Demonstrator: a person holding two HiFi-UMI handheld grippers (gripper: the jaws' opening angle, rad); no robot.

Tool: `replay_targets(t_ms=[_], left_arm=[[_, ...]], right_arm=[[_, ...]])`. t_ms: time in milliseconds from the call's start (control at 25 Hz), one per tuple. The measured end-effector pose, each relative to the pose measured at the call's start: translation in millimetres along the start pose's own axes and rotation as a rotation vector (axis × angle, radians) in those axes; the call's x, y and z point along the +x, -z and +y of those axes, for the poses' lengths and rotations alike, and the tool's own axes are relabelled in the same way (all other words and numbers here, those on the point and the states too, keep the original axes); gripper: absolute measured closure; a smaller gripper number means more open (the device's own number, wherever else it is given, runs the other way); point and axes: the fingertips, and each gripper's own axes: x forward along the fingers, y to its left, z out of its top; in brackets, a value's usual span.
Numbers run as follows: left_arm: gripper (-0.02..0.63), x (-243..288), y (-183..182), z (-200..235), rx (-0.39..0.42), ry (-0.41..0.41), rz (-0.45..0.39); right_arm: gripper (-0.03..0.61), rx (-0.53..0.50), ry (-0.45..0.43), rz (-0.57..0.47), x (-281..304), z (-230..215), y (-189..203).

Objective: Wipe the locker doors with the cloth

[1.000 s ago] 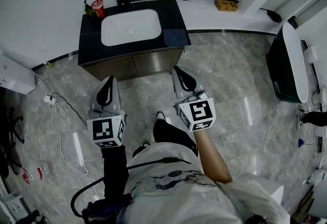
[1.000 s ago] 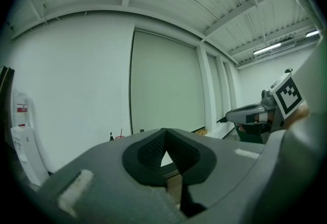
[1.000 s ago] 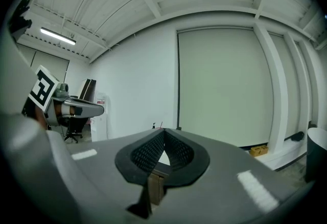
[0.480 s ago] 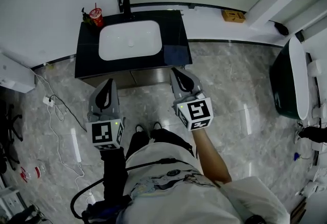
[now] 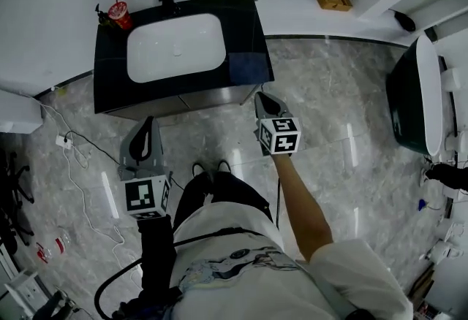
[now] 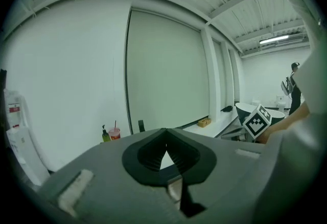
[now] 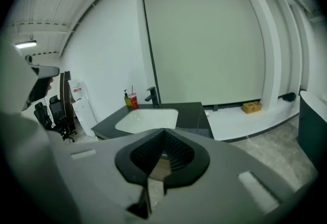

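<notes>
Left gripper (image 5: 148, 123): jaws together with nothing between them, held above the marble floor (image 5: 329, 107) in front of the vanity.
Right gripper (image 5: 262, 98): jaws together and empty, tip near the vanity's right front corner.
Cloth (image 5: 245, 67): what looked like a dark folded square lay flat on the black tabletop (image 5: 110, 85), just right of the basin (image 5: 175, 47).
Cabinet doors (image 5: 212, 97): closed under the tabletop, apart from both grippers.

The left gripper (image 6: 164, 138) has its jaws pressed together, empty; beyond stand a red cup (image 6: 114, 134) and a faucet (image 6: 141, 126)
</notes>
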Motion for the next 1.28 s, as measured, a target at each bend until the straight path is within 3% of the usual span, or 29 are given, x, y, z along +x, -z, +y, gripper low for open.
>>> replay_targets(t_ms=[200,400,480,640,840,1160,1200,1280], left_arm=[[0.612,23,54,-14,-0.052,0.005,0.109],[0.612,56,96,-30,-0.077,0.04,0.186],[0.612,65,109,-36,-0.087,0.051,0.21],[0.612,76,126,-46,-0.087,0.067,0.246],[0.612,99,149,-68,-0.075,0.101,0.29],[0.612,95,174,-88,-0.102,0.129,0.346],[0.611,93,177,-87,-0.102,0.126,0.353],[0.611,91,179,-85,-0.106,0.119,0.361]], right_arm=[[0.574,0.06,0.042,0.111,30,-43,46],[0.574,0.104,0.03,0.18,64,-65,73],[0.572,0.198,0.025,0.207,75,-76,87],[0.467,0.458,0.017,0.234,95,-97,115],[0.334,0.849,0.028,0.173,124,-118,128],[0.304,1.103,0.139,0.198,154,-125,147],[0.307,1.128,0.131,0.192,156,-124,147],[0.373,1.183,0.098,0.174,159,-121,144]])
